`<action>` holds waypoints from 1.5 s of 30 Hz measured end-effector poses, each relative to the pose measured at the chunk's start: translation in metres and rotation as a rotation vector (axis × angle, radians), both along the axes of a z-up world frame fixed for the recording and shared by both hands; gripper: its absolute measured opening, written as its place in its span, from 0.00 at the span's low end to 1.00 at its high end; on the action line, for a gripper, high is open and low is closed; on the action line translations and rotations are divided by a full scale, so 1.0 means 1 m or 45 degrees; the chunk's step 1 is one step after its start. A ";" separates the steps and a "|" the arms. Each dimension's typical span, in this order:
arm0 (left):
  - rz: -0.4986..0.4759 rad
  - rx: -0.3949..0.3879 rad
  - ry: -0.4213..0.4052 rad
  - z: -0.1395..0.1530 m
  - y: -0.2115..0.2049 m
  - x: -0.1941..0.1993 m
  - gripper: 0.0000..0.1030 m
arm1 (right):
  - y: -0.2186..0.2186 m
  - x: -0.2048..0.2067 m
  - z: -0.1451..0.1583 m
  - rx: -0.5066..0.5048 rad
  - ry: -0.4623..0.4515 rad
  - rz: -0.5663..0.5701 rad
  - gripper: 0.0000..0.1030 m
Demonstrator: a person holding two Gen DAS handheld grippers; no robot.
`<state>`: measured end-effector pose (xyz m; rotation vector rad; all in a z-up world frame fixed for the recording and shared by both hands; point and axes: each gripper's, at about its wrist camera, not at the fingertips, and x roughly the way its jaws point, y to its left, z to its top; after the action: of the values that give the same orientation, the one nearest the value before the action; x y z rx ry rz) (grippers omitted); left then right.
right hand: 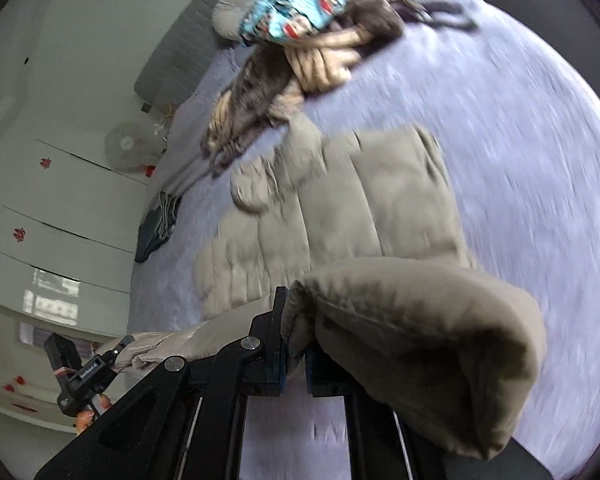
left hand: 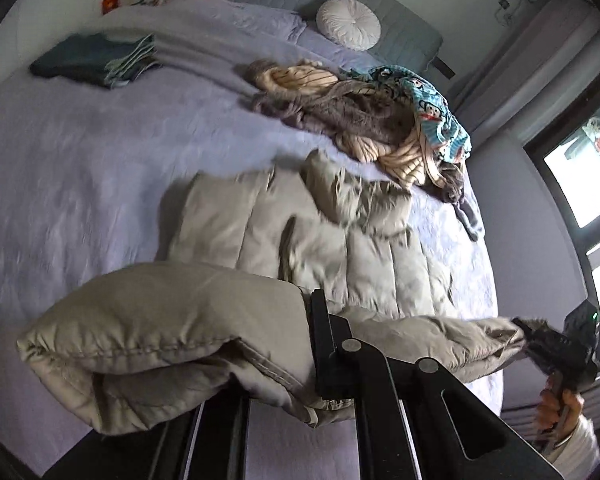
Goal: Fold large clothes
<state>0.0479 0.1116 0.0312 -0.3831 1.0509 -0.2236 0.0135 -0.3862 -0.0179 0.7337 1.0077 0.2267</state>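
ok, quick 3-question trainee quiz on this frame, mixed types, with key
1. True or false: both grippers grip the beige puffer jacket.
2. Multiple choice: on the lavender bedspread, the stack of folded dark clothes lies
A. under the jacket
B. on the far side near the pillows, apart from the unfolded clothes pile
C. on the round white cushion
3. Fill in: the left gripper and the right gripper each pinch a corner of the jacket's near ____, lifted off the bed.

Key:
1. True
2. B
3. edge
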 end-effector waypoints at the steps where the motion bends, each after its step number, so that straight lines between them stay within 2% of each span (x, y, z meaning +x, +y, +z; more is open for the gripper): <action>1: -0.015 0.018 -0.001 -0.002 -0.002 0.017 0.10 | 0.000 0.015 0.002 -0.016 -0.014 -0.003 0.07; 4: -0.039 0.055 0.029 -0.019 -0.007 0.063 0.10 | 0.002 0.055 -0.001 -0.040 -0.015 -0.038 0.07; 9: -0.066 0.075 0.111 -0.069 -0.014 0.129 0.11 | 0.003 0.118 -0.031 -0.103 0.030 -0.096 0.07; 16: -0.081 0.134 0.206 -0.151 -0.025 0.189 0.11 | 0.000 0.175 -0.104 -0.142 0.156 -0.169 0.07; 19: -0.064 0.128 0.204 -0.172 -0.029 0.200 0.11 | -0.002 0.186 -0.132 -0.111 0.190 -0.201 0.07; 23: -0.079 0.150 0.172 -0.180 -0.035 0.205 0.11 | -0.005 0.190 -0.149 -0.066 0.187 -0.220 0.07; 27: -0.094 0.169 0.125 -0.167 -0.033 0.195 0.17 | -0.004 0.188 -0.143 -0.066 0.191 -0.205 0.09; 28: -0.098 0.175 0.115 -0.162 -0.032 0.192 0.18 | -0.005 0.188 -0.140 -0.063 0.194 -0.200 0.11; 30: -0.114 0.199 0.095 -0.152 -0.032 0.185 0.19 | -0.005 0.187 -0.131 -0.056 0.186 -0.186 0.22; 32: -0.136 0.204 0.078 -0.144 -0.033 0.179 0.41 | -0.004 0.186 -0.121 -0.058 0.155 -0.165 0.64; 33: -0.135 0.227 0.056 -0.137 -0.034 0.176 0.76 | -0.003 0.185 -0.115 -0.068 0.135 -0.154 0.69; 34: -0.120 0.267 0.022 -0.130 -0.035 0.171 0.96 | -0.002 0.185 -0.110 -0.081 0.122 -0.141 0.70; 35: -0.111 0.300 -0.015 -0.124 -0.035 0.167 0.98 | 0.000 0.185 -0.106 -0.095 0.113 -0.121 0.70; 37: -0.123 0.357 -0.056 -0.114 -0.037 0.162 0.98 | 0.003 0.184 -0.100 -0.114 0.104 -0.091 0.70; 39: -0.105 0.376 -0.068 -0.106 -0.037 0.159 0.97 | 0.009 0.180 -0.095 -0.121 0.096 -0.061 0.70; 40: -0.106 0.364 -0.082 -0.102 -0.038 0.156 0.94 | 0.013 0.177 -0.093 -0.134 0.099 -0.042 0.69; 41: -0.116 0.341 -0.090 -0.099 -0.039 0.154 0.85 | 0.019 0.174 -0.092 -0.145 0.093 -0.018 0.54; 42: -0.161 0.280 -0.076 -0.099 -0.044 0.154 0.57 | 0.025 0.171 -0.091 -0.154 0.088 0.010 0.36; 43: -0.198 0.232 -0.057 -0.101 -0.050 0.154 0.33 | 0.035 0.169 -0.093 -0.171 0.094 0.053 0.06; 44: -0.238 0.173 -0.039 -0.104 -0.057 0.154 0.28 | 0.044 0.167 -0.095 -0.183 0.093 0.089 0.05; 45: -0.278 0.126 -0.034 -0.108 -0.067 0.154 0.27 | 0.058 0.167 -0.098 -0.187 0.076 0.143 0.05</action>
<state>0.2019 0.0447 -0.0772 -0.1752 1.0728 -0.3693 0.1802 -0.3283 -0.1159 0.5540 1.1118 0.2263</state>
